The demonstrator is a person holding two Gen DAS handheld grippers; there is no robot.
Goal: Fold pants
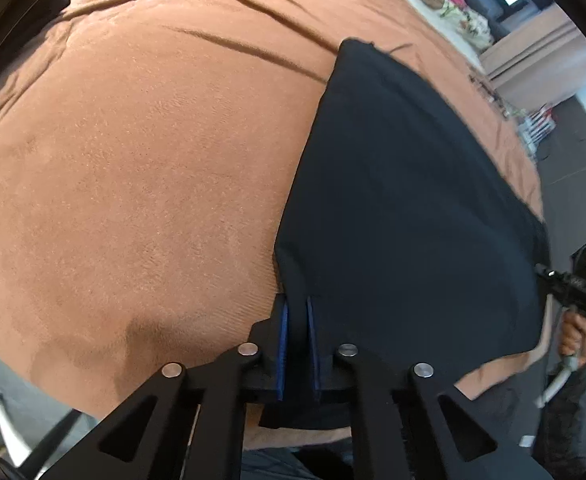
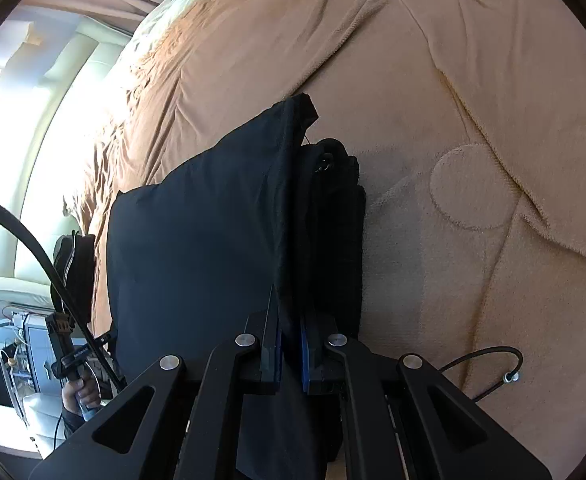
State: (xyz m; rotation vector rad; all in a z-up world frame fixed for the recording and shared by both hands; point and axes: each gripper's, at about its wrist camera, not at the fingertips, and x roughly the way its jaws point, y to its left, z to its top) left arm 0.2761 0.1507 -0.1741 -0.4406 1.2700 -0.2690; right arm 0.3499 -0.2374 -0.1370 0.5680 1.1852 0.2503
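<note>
we are mid-fold: the left gripper (image 1: 297,312) has its jaws pinching one near corner of the black pants (image 1: 405,200) on the brown bed blanket (image 1: 133,160), and the right gripper (image 2: 291,320) pinches the other. next, we judge, both corners should travel together across the cloth, kept level.

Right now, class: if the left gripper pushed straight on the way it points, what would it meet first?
The black pants, already pinched between the left gripper's fingers; the brown blanket probably lies directly beneath.

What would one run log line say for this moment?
left gripper: shut on black fabric pants | right gripper: shut on pants | surface: brown fleece blanket
</note>
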